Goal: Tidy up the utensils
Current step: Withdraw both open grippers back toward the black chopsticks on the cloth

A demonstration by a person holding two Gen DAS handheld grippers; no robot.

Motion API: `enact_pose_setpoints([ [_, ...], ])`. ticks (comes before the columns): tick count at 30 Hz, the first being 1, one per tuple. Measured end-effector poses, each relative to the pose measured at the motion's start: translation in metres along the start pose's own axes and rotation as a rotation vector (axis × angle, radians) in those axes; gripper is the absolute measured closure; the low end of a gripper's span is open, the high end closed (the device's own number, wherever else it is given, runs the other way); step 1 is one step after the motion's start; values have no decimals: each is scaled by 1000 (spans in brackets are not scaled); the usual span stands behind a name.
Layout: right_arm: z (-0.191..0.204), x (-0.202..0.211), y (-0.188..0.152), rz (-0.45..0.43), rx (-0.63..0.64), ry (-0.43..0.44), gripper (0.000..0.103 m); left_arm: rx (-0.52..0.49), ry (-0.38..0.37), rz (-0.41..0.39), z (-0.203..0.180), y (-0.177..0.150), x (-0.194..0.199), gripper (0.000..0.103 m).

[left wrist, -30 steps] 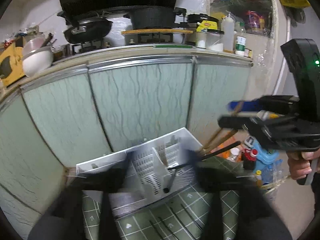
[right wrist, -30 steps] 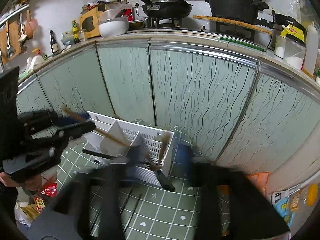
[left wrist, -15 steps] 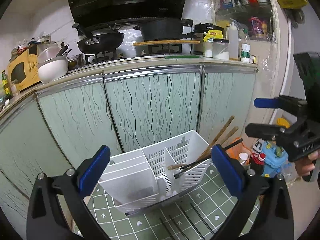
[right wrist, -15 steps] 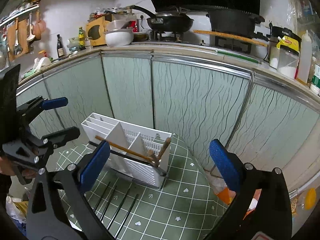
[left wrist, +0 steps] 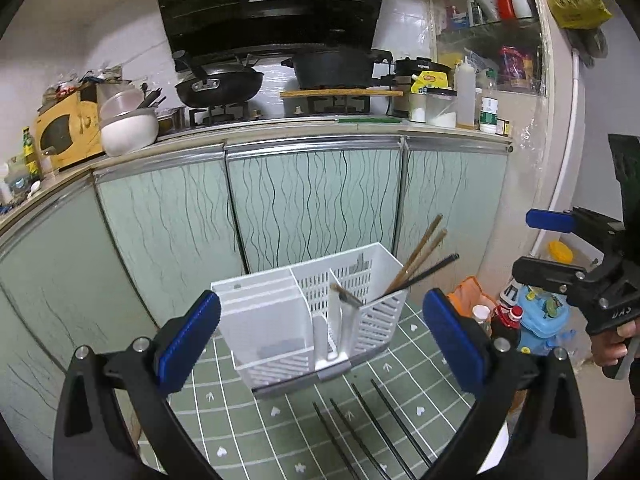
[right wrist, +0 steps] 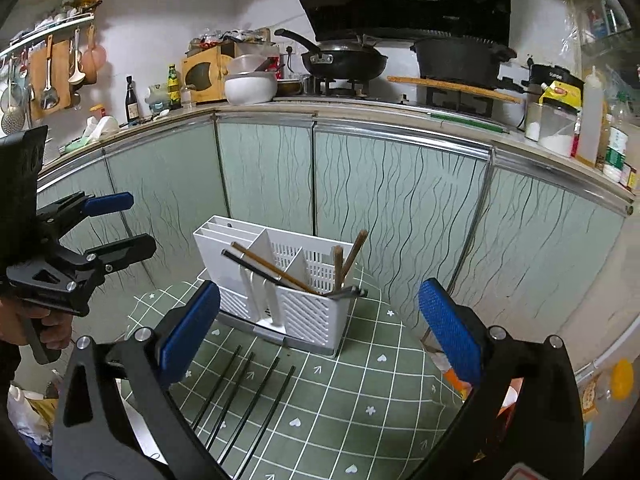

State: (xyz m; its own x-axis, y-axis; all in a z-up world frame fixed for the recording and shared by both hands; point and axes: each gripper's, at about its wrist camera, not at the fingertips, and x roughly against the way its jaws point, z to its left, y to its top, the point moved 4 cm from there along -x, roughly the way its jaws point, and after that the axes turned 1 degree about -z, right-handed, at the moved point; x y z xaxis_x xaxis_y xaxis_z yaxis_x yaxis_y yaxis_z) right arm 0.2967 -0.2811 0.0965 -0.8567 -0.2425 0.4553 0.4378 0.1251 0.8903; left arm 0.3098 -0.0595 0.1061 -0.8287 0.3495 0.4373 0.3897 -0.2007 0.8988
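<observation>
a: item, white utensil caddy [right wrist: 280, 280]: we see it on the green mat [right wrist: 360, 392]; brown chopsticks [right wrist: 276, 266] lean inside.

b: four black chopsticks [right wrist: 248, 392] lie loose, likely awaiting sorting; left hand-held gripper [left wrist: 320, 340] and right hand-held gripper [right wrist: 320, 332] both spread, empty.

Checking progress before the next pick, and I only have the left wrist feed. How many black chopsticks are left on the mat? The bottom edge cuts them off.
Observer: Four black chopsticks lie on the green mat, side by side in front of the white caddy.
Operator: Anything inside the left hand's fingers that I can't see?
Observer: No. From the right wrist view the left gripper is off to the side of the caddy, fingers apart and empty.
Operator: Is the right one holding anything?
Observer: No. The right gripper is wide open, facing the caddy.
</observation>
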Motion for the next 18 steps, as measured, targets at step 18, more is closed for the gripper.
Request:
enact_pose_setpoints([
  [18,36,41,-56,-12,20,-6,7,20,75,-24,-4,-59,52,4],
])
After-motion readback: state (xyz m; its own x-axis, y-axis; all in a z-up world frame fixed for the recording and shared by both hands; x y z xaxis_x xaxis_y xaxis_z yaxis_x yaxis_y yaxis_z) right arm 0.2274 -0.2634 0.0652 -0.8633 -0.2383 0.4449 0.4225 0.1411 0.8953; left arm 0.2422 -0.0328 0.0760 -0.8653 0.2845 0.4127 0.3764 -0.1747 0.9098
